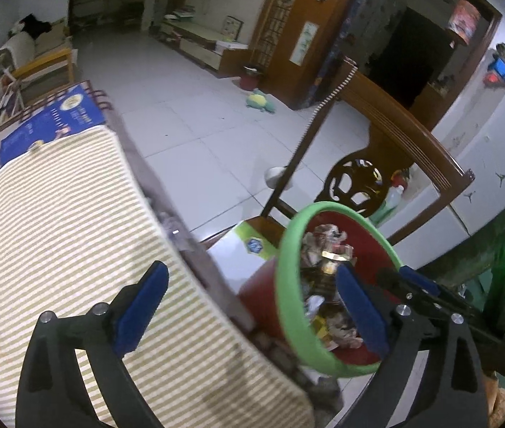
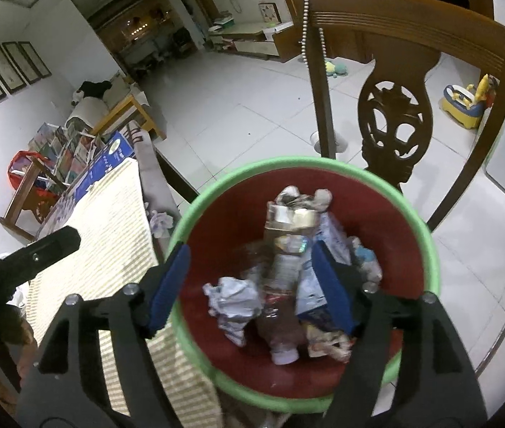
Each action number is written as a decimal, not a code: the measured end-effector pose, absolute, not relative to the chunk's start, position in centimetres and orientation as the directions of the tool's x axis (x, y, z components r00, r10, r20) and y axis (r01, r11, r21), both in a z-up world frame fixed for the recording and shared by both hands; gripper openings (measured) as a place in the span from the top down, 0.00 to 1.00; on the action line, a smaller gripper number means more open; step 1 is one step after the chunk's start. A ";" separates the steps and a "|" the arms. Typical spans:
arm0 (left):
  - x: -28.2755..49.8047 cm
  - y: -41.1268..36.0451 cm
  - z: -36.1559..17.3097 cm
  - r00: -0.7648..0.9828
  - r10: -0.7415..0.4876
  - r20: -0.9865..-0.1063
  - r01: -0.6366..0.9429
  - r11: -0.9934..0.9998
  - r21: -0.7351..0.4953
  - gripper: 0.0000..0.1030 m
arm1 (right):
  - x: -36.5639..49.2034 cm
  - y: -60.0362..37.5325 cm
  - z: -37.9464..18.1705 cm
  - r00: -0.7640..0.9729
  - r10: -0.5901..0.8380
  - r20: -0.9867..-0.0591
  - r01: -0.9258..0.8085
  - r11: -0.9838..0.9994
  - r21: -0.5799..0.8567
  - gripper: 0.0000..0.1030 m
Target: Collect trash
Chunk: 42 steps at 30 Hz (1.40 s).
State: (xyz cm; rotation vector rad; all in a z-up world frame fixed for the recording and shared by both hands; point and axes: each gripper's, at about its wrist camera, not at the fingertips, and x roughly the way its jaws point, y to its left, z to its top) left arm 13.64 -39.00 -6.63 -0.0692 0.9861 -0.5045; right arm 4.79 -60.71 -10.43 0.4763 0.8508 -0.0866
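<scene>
A red bin with a green rim [image 1: 288, 278] [image 2: 427, 242] stands on a chair beside the table. It holds crumpled paper [image 2: 232, 297], a plastic bottle [image 2: 282, 271] and other wrappers. My right gripper [image 2: 252, 285] is open and empty, directly above the bin's mouth. My left gripper [image 1: 252, 306] is open and empty, straddling the table edge, with its right finger [image 1: 359, 306] over the bin. A crumpled paper ball [image 2: 161, 223] lies on the table edge near the bin.
The table has a striped cloth [image 1: 56, 232] [image 2: 109, 235] and a blue spiral calendar [image 1: 52, 117] at its far end. A wooden chair back [image 1: 388, 142] [image 2: 395, 107] rises behind the bin. White tiled floor lies beyond, with toys.
</scene>
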 end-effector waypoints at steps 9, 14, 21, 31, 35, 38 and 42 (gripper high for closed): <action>12.0 -31.2 -5.6 0.492 -0.428 -0.758 0.356 0.893 -0.274 0.12 | 3.9 -52.9 -7.6 0.715 0.082 -0.695 0.217 0.918 0.331 0.19; 10.3 -25.8 -3.6 0.570 -0.401 -0.717 0.338 0.910 -0.240 0.08 | 3.1 -46.7 -4.7 0.791 0.066 -0.608 0.141 0.948 0.286 0.05; 7.6 -17.3 -0.9 0.703 -0.374 -0.605 0.269 0.927 -0.262 0.08 | 2.1 -39.0 -2.4 0.854 0.086 -0.514 0.046 0.970 0.238 0.05; 3.3 -12.2 2.7 0.913 -0.184 -0.363 0.156 0.982 -0.105 0.08 | 0.0 -33.2 -0.1 0.928 -0.082 -0.363 0.138 0.982 0.130 0.05; 2.9 -12.0 3.3 0.914 -0.178 -0.364 0.159 0.984 -0.082 0.08 | -0.8 -32.6 0.3 0.929 -0.089 -0.358 0.148 0.979 0.139 0.05; 2.5 -11.8 3.4 0.909 -0.191 -0.371 0.169 0.981 -0.094 0.08 | -1.2 -32.7 0.4 0.932 -0.075 -0.355 0.139 0.978 0.158 0.05; 2.1 -11.4 3.4 0.908 -0.190 -0.374 0.171 0.982 -0.086 0.08 | -1.5 -32.7 0.4 0.927 -0.071 -0.369 0.142 0.975 0.169 0.05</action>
